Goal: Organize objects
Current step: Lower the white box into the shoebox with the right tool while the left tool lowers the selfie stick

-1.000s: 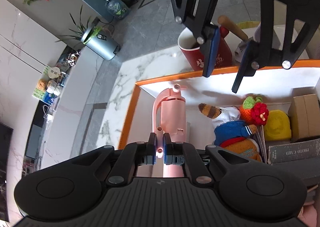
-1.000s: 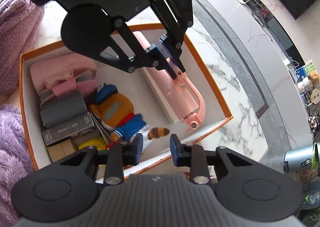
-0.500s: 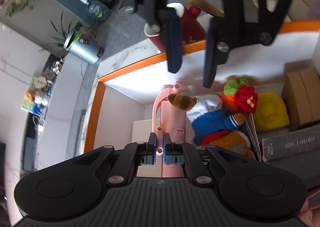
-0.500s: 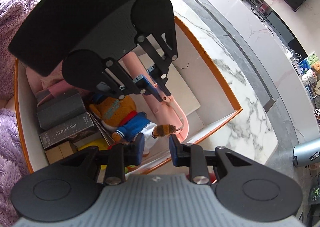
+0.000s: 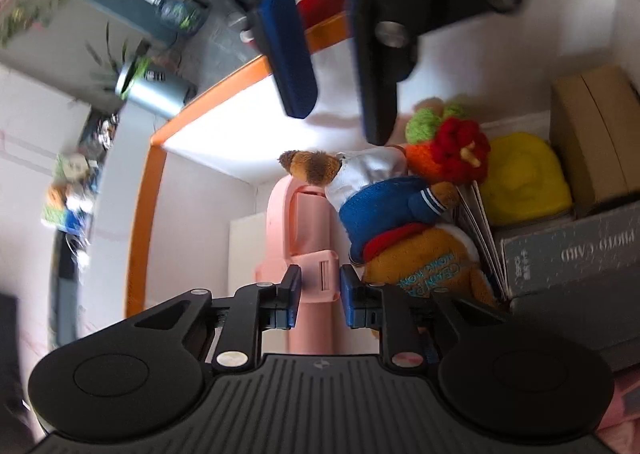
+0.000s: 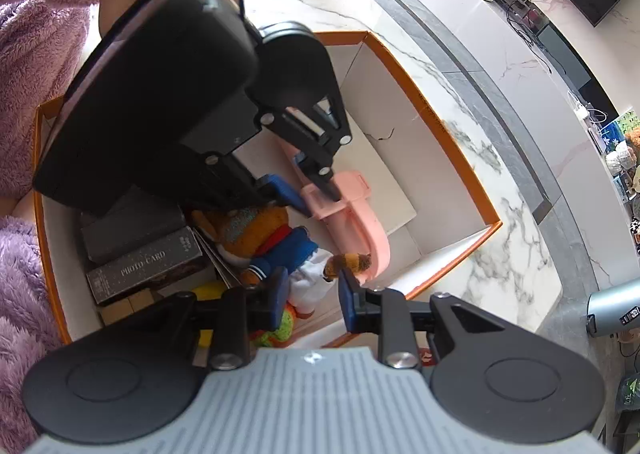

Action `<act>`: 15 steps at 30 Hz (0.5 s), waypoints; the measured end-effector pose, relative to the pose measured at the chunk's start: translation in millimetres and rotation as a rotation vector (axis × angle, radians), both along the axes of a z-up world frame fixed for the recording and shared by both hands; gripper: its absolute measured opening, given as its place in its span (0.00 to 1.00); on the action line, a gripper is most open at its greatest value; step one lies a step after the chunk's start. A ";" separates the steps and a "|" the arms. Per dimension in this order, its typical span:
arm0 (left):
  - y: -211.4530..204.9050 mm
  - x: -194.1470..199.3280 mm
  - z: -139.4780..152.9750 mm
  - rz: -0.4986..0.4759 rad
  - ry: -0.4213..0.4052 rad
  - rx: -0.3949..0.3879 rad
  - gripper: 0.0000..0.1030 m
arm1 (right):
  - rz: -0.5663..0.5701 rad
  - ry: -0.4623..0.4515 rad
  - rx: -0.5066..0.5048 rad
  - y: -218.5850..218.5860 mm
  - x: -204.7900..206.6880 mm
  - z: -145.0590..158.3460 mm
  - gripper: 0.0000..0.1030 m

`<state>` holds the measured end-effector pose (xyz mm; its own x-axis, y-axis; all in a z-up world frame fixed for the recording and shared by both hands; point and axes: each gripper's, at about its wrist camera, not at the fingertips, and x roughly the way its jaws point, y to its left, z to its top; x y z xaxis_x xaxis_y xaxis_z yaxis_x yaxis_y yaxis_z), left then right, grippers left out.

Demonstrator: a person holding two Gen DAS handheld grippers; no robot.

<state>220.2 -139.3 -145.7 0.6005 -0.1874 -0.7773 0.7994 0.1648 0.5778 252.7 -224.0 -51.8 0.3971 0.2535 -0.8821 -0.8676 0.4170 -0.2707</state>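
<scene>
- While straddling the pink handheld gadget (image 5: 308, 221) w/ L gripper (image 5: 319, 290): jaws have just been opening, pads slack on either side, no longer squeezing.
- Gadget lies flat on floor of orange-rimmed box (image 5: 140, 213), just beside plush toy (image 5: 384, 209), loop end under plush's striped tail (image 5: 310, 165).
- Pads barely apart from gadget, so could snag it if pulled up crooked; would drag it back out or tip it onto plush.
- Could also hook tail on the way up; would shift plush onto photo-card box (image 5: 580, 254) and undo the packing.
- R gripper (image 6: 312, 298): open, empty, hanging over the box's end by tail and loop.
- Might clash w/ L gripper on exit, both crowded over same box; safer to back straight out.
- Red cup (image 5: 320, 1) just outside the rim; could tip if knocked by a wide swing.
</scene>
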 end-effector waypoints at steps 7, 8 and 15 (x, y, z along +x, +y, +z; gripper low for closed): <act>16.7 16.8 36.1 0.116 0.097 -0.089 0.40 | -0.012 0.008 -0.014 3.2 5.5 3.7 0.28; 19.4 16.5 43.3 0.124 0.104 -0.101 0.40 | -0.014 0.007 -0.015 3.2 5.4 4.7 0.28; 44.7 -6.3 100.2 0.223 0.083 -0.215 0.47 | -0.057 0.000 0.017 3.0 -1.9 20.8 0.29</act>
<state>213.9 -94.6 -45.4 0.5812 -0.2237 -0.7824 0.7731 0.4521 0.4449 250.7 -220.9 -31.0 0.4116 0.2458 -0.8776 -0.8422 0.4706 -0.2632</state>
